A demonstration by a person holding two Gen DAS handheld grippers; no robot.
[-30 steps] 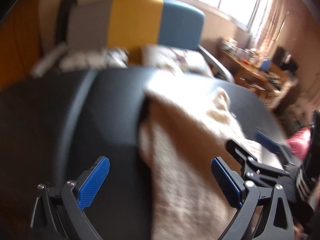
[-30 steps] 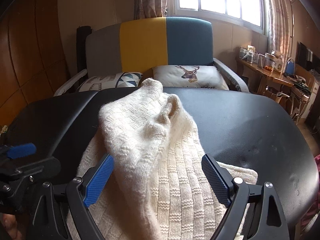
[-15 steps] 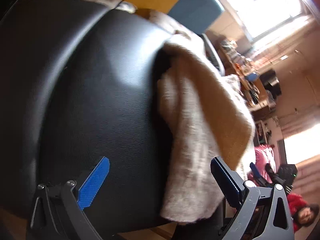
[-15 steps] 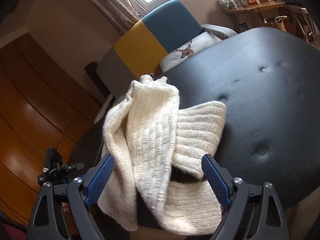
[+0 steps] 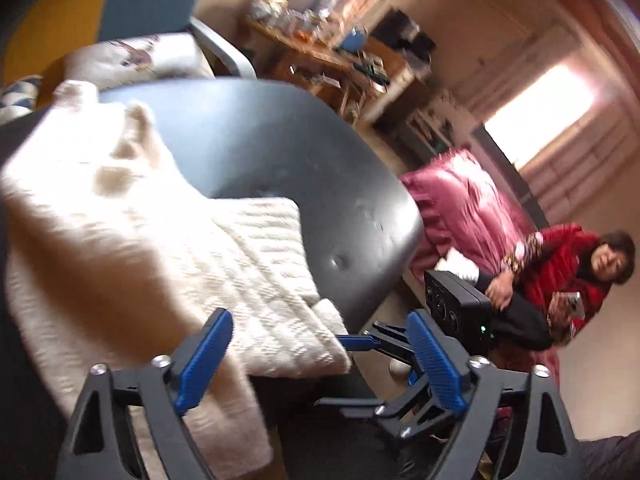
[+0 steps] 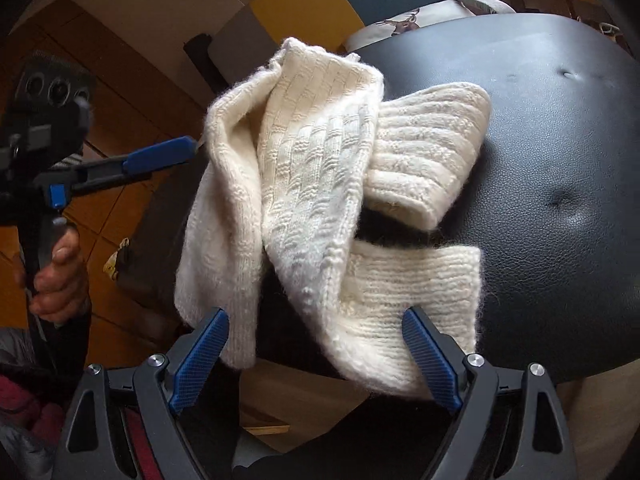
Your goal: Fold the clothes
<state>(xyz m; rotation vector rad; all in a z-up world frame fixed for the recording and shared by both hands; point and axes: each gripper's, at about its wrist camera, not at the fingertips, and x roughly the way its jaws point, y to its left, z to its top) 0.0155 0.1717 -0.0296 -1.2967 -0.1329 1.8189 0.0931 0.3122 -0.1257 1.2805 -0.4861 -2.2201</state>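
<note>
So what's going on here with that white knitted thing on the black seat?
A person is partway through folding a cream knitted garment that lies bunched on a black padded surface, with its near edge hanging over the front. They hold a two-finger gripper in each hand. The right gripper is open just in front of the overhanging knit, gripping nothing. The left gripper is also open, off to the garment's left, and empty. The fold isn't tidy yet: layers cross over each other.

cream knit sweater (image 6: 316, 168) | loosely folded, sleeves crossed over body | near edge of black tabletop (image 6: 560, 152), hem overhanging
</note>
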